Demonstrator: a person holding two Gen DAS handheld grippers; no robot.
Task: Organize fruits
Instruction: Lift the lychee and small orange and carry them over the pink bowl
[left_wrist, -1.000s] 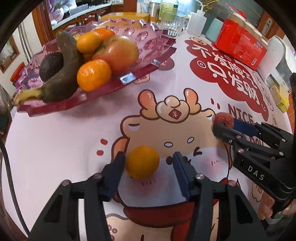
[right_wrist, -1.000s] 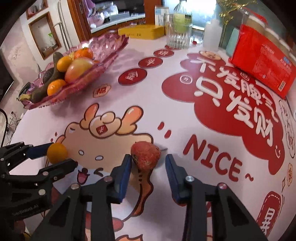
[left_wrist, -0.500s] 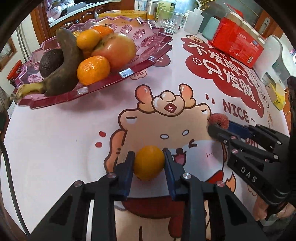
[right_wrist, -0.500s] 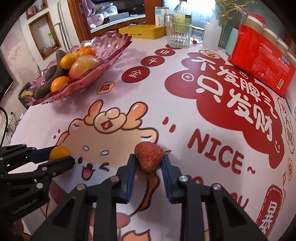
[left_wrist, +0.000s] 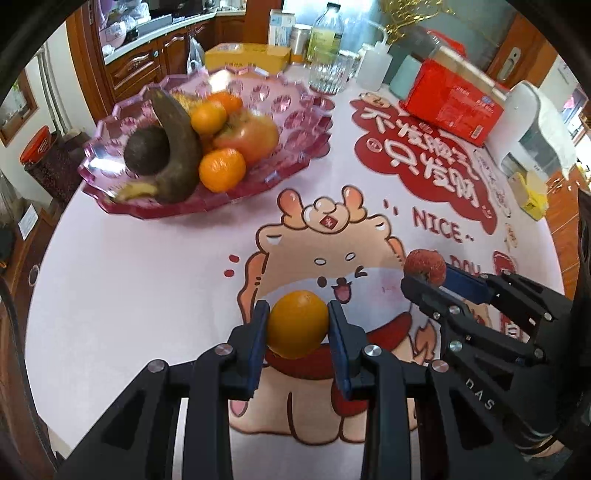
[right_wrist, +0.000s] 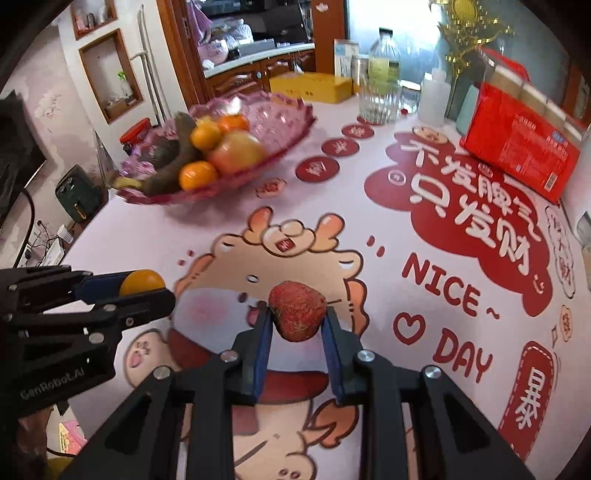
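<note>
My left gripper (left_wrist: 297, 314) is shut on a small orange (left_wrist: 297, 324) and holds it above the printed tablecloth. My right gripper (right_wrist: 296, 317) is shut on a red lychee (right_wrist: 296, 315), also lifted off the cloth. Each gripper shows in the other's view: the right one (left_wrist: 424, 278) with the lychee (left_wrist: 424, 266) at the right, the left one (right_wrist: 147, 286) with the orange (right_wrist: 142, 281) at the left. A pink glass fruit tray (left_wrist: 295, 110) at the far left holds a dark banana (left_wrist: 177, 147), an avocado, several oranges and a large apple (left_wrist: 251, 136).
A red packet (left_wrist: 454, 107), a ribbed glass (left_wrist: 325, 74), bottles and a yellow box (left_wrist: 247, 55) stand along the table's far edge. A white appliance (left_wrist: 535, 122) is at the far right. The table's left edge drops off beside the tray.
Both grippers closed on their fruits, the left on the orange and the right on the lychee, then lifted them off the tablecloth; the table now looks farther away.
</note>
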